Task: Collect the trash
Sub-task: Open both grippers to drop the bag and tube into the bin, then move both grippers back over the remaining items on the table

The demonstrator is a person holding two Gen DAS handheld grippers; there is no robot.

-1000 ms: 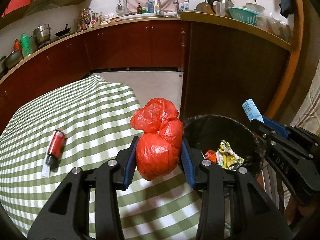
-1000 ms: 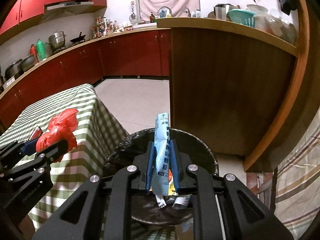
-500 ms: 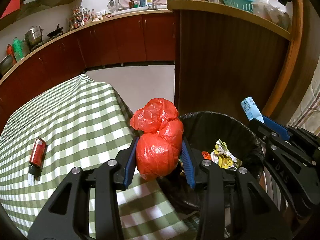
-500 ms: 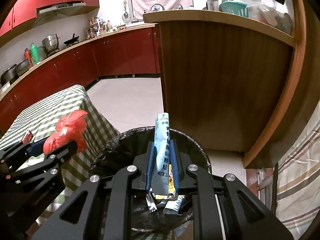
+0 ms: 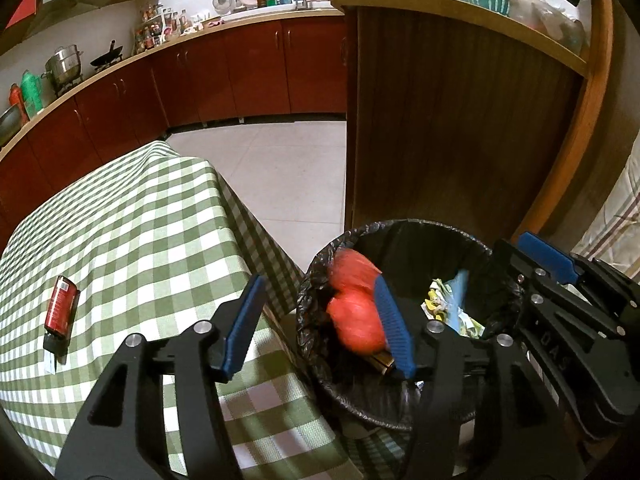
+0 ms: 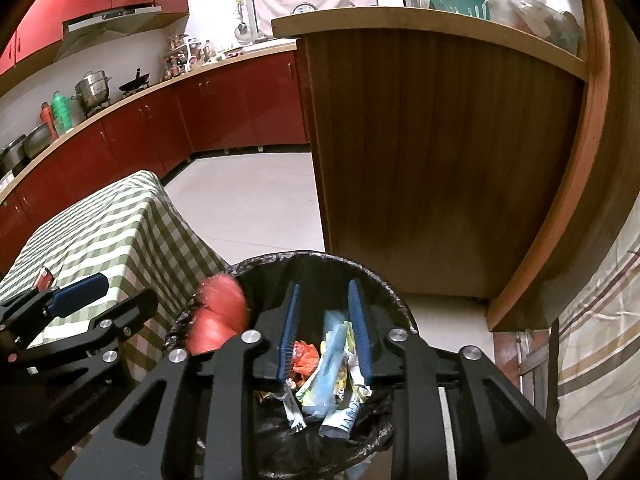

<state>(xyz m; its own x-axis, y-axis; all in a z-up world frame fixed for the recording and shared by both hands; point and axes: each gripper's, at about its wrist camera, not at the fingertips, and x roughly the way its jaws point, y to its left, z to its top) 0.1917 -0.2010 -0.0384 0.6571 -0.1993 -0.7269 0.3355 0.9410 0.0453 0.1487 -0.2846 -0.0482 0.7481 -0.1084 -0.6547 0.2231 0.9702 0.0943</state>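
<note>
The red bag (image 5: 356, 312) is a blurred ball at the near-left rim of the bin (image 5: 404, 228), loose from any grip and, judging by the blur, dropping in. It sits against the inner face of the left gripper's (image 5: 320, 324) right pad, while the other pad stands well apart from it: the jaws are spread wide, with nothing clamped. The blue sachet (image 6: 330, 356) lies among wrappers (image 6: 352, 364) inside the bin, below the right gripper (image 6: 325, 330), whose jaws are also parted and empty.

Both grippers are held over the bin's mouth so that whatever they let go lands in the liner. The left one comes in from the table (image 5: 132, 220) side, straddling the table edge and the rim; the right one points down at the bin's centre.

A red can (image 5: 61, 307) lies on the checked cloth, well apart from the bin, and looks like the next piece to fetch.
</note>
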